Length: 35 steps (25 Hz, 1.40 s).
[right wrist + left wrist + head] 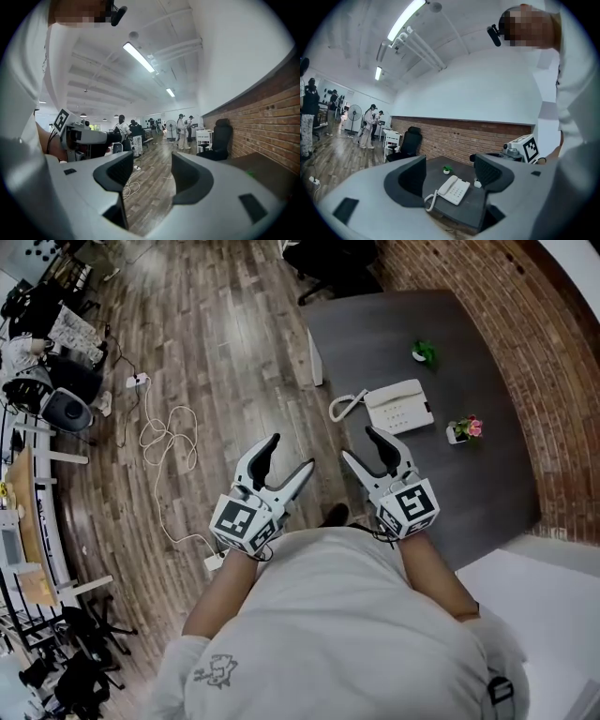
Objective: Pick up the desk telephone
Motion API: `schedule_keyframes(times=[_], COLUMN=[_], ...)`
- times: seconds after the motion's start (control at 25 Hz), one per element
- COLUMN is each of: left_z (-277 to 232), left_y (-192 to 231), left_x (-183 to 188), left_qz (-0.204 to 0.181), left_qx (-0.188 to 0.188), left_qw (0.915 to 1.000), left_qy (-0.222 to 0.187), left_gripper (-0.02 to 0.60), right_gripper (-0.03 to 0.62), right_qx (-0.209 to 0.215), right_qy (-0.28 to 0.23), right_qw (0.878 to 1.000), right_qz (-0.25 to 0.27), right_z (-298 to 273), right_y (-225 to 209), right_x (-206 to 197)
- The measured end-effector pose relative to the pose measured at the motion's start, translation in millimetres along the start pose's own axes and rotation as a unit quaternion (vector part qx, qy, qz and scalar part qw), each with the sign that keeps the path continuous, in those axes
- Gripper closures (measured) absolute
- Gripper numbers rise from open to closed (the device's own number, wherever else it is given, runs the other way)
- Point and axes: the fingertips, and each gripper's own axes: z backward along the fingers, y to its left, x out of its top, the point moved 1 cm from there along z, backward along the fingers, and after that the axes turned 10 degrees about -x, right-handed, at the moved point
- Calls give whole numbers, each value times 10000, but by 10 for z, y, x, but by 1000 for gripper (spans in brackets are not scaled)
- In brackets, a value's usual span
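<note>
A white desk telephone (398, 406) with a coiled cord lies on the dark grey table (394, 334), handset on its cradle. In the left gripper view the telephone (453, 190) shows between the jaws, some way off. My left gripper (291, 460) is open over the wooden floor, left of the table. My right gripper (364, 446) is open just short of the telephone, at the table's near edge. Nothing is held in either. The right gripper view looks past the table into the room.
A small green plant (424, 352) and a pot with pink flowers (464, 429) stand on the table near the telephone. A black office chair (333, 263) sits at the far end. White cables (164, 442) lie on the floor. A brick wall (525, 343) runs along the right.
</note>
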Motion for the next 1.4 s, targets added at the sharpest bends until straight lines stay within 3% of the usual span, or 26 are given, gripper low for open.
schedule_keyframes(times=[0.36,0.68,0.92,1.04,1.24,1.4], left_z=[-658,-957,-1308,-1623,-2165,-2449], left_y=[17,42,214,289,524,771], left_x=[59,51,100,71,-47,-27], left_qz=[-100,-59,-60,-28,12,61], left_qx=[-332,-683,-1177,-1670,-2531,-3039], left_qw=[9994,9975,9929,9856,9647,9484], left_qy=[53,166,165,259,719,902], left_gripper=[250,255,256,256,256,257], right_gripper=[336,335,335,336,336,336], right_qx=[-433,-822,-1361,-1817,-2573,-2948], right_qy=[45,-4,-27,5,157,298], right_qw=[9989,9963,9902,9827,9649,9532], right_qz=[-157,-259,-295,-354,-508,-604], right_z=[96,142,123,145,37,-172], right_y=[-689,-941,-1159,-1327,-1609,-1688], right_x=[-60,-66,-42,-90,-234,-294])
